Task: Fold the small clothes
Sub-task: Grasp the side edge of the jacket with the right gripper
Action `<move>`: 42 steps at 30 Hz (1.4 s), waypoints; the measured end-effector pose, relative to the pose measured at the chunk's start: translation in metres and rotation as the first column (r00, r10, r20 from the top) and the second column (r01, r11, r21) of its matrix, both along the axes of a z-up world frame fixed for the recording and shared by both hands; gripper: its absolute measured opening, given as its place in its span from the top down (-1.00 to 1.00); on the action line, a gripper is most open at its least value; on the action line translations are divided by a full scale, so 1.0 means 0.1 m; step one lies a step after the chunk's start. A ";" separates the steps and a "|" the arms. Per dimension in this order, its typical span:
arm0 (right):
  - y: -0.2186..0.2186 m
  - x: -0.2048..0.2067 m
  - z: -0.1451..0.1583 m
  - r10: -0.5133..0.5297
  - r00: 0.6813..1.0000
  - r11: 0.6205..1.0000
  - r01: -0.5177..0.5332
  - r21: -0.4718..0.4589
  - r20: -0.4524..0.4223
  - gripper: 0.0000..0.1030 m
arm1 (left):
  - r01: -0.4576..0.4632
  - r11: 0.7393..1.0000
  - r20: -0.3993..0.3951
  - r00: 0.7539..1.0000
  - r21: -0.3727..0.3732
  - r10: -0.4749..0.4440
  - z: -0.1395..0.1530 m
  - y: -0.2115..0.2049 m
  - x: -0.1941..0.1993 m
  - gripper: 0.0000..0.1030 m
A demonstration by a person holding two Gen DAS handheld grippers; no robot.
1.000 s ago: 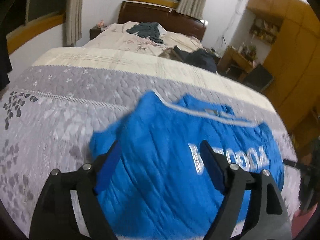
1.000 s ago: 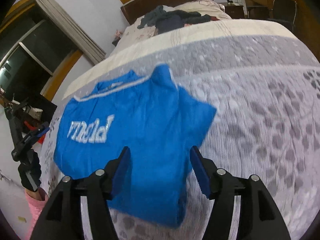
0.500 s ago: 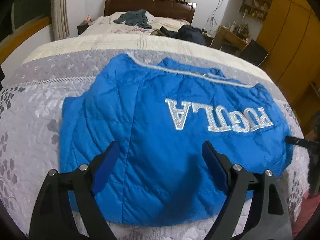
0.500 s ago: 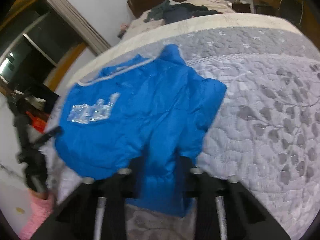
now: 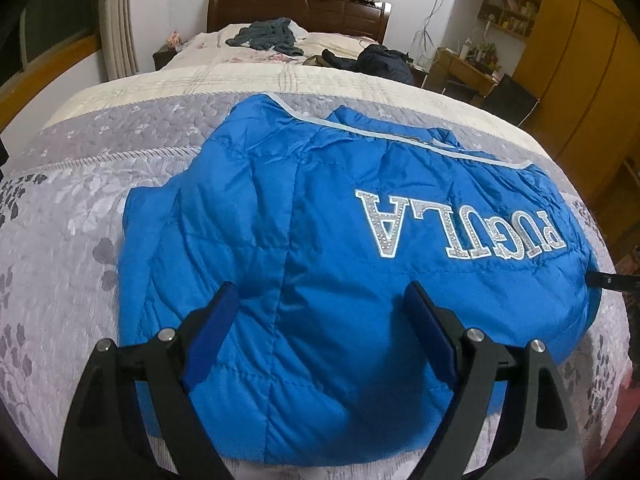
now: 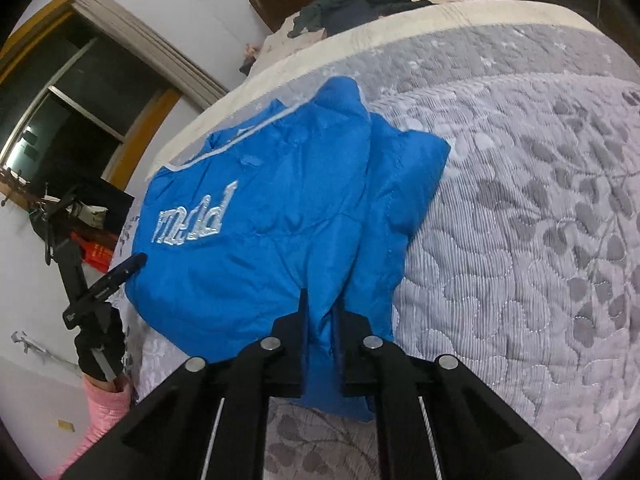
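Blue quilted jacket lies spread on a grey leaf-patterned bedspread, back side up, with silver letters reading PUGULA seen upside down in the left wrist view, toward three o'clock of the garment. A pale trim line runs along the jacket's far edge at twelve o'clock. In the left wrist view the left gripper hovers over the near half of the jacket with its blue-padded fingers set wide apart, nothing between them but the fabric lying below; whether the pads touch the cloth cannot be told. In the right wrist view the right gripper has its two black fingers drawn close together, pinching a ridge of the jacket's near edge at six o'clock, and the fabric bunches up between them. From that view the jacket sits left of centre, with a folded sleeve or side panel lying toward two o'clock on the bedspread. The left gripper also shows at nine o'clock of the right wrist view, held by a gloved hand above a pink sleeve. A cream blanket and dark piled clothes lie beyond the jacket at twelve o'clock, before a wooden headboard.
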State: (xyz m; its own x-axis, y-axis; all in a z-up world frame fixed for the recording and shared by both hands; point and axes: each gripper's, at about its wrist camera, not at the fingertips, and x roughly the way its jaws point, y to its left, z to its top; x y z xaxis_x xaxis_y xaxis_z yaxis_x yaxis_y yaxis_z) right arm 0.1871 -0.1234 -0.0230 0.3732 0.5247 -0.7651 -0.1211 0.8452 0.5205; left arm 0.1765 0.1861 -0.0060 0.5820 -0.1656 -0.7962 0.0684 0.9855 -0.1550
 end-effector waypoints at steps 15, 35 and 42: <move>0.12 -0.07 -0.15 0.006 0.999 0.998 -0.004 -0.059 0.041 0.74 | -0.019 1.000 0.027 0.999 0.020 0.019 -0.04 -0.02 -0.05 -0.64; 0.09 0.44 0.02 -0.022 1.000 1.000 0.022 -0.011 0.002 0.65 | -0.030 0.997 0.098 0.995 0.072 0.023 0.19 -0.34 -0.29 -0.64; 0.07 0.40 -0.03 -0.033 0.999 0.999 0.032 -0.027 -0.007 0.70 | -0.029 0.996 0.087 0.996 0.087 0.022 0.12 -0.33 -0.25 -0.64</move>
